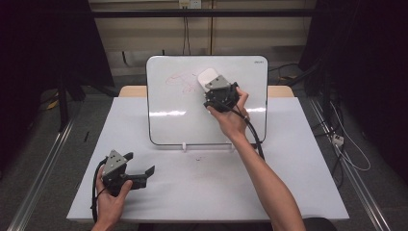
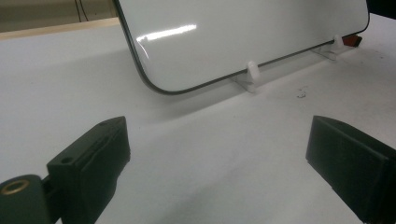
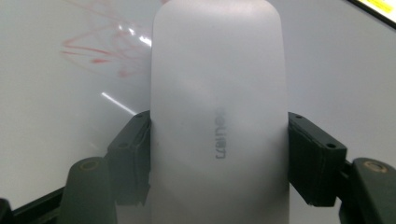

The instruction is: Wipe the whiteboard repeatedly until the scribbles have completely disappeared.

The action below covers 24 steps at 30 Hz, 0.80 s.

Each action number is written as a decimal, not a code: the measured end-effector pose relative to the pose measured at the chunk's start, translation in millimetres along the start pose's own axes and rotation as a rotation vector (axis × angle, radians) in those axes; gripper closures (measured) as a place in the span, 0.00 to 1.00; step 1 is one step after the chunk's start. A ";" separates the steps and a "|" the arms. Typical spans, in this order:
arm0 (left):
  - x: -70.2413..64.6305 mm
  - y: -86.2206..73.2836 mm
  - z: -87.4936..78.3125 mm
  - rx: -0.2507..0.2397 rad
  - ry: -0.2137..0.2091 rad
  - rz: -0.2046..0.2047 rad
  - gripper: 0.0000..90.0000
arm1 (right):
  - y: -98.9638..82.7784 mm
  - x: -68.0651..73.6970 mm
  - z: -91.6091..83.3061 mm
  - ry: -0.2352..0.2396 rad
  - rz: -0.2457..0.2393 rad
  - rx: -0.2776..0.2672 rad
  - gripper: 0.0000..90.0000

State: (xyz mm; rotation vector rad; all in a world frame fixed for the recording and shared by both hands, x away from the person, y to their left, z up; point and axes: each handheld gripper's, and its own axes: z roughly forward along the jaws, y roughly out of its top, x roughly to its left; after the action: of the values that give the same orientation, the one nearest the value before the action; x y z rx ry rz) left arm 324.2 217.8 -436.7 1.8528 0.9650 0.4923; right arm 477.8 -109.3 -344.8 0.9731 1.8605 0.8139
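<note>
The right tool grips the eraser against the whiteboard beside remaining red scribbles, wiping unfinished, while the left tool rests released on the counter.

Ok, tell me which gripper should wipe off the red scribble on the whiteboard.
Right. The right gripper is shut on the white eraser, held at the whiteboard beside the red scribble. The left gripper is open near the table's front edge.
</note>
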 end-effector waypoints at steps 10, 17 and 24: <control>1.5 0.0 -2.7 -0.009 0.000 -0.002 0.07 | -1.4 21.2 2.5 0.077 -0.088 -0.062 0.35; 2.8 -0.1 -3.4 -0.005 0.004 0.001 0.07 | 4.9 -2.6 5.9 0.055 -0.035 -0.099 0.35; 2.8 0.1 -4.4 -0.008 0.005 0.001 0.07 | 12.8 -17.0 9.5 0.008 -0.011 -0.092 0.35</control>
State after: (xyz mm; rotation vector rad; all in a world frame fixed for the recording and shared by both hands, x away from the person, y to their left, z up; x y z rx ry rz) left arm 322.9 222.5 -434.8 1.8456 0.9640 0.5005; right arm 495.8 -116.3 -331.7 0.9030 1.8169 0.8898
